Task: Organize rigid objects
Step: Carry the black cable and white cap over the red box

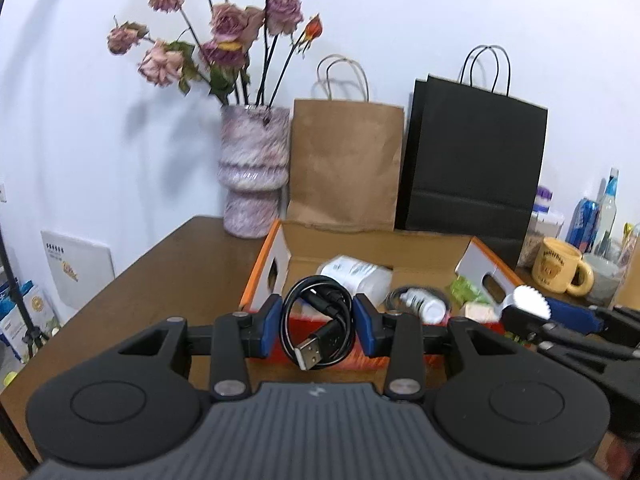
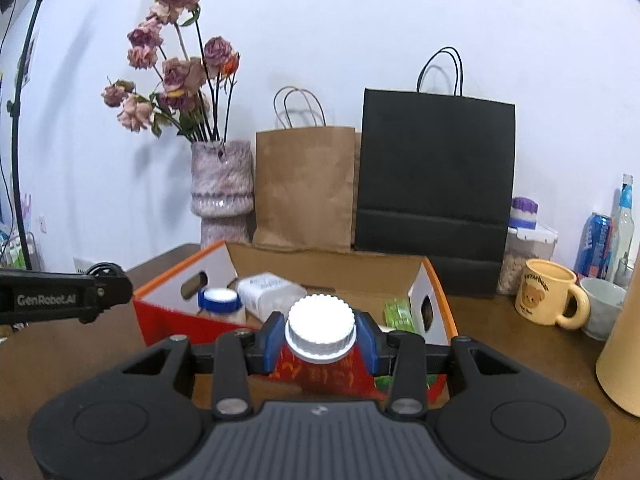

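A coiled black USB cable (image 1: 318,322) hangs between the blue pads of my left gripper (image 1: 318,320), which is shut on it in front of the open orange and red cardboard box (image 1: 256,276). In the right wrist view my right gripper (image 2: 320,338) is shut on a bottle with a white ribbed cap (image 2: 320,330), held just before the same box (image 2: 160,312). Inside the box lie a white packet (image 2: 268,294), a blue-capped jar (image 2: 220,304), a small white bottle (image 1: 424,306) and green packets (image 2: 398,314). The right gripper with the white cap (image 1: 530,302) shows at the right of the left view.
Behind the box stand a vase of dried roses (image 2: 222,192), a brown paper bag (image 2: 306,188) and a black paper bag (image 2: 436,184). A yellow mug (image 2: 550,298), a grey cup (image 2: 602,308), a can (image 2: 598,242) and a bottle (image 2: 624,224) sit right. A tan cylinder (image 2: 622,356) stands near right.
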